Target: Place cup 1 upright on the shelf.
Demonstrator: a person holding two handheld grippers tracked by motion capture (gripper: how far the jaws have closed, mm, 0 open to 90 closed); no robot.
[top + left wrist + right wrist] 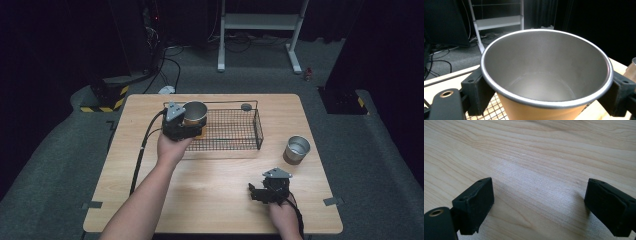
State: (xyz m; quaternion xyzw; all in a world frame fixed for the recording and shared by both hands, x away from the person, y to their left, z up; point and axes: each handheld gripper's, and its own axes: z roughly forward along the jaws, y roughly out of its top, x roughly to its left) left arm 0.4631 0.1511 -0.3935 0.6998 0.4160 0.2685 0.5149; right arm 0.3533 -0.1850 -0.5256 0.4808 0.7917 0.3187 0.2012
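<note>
Cup [194, 114] clenched in left hand-held gripper [181, 126] over wire basket's [258, 128] left end; lower upright, release gently. Right hand-held gripper [261, 192] released near tabletop's [210, 175] front edge.

The cup [546, 75] looks like brushed matt metal inside a tan coated wall; beneath it, a black wire basket [235, 131] on pale wood-grain table [215, 200].
</note>
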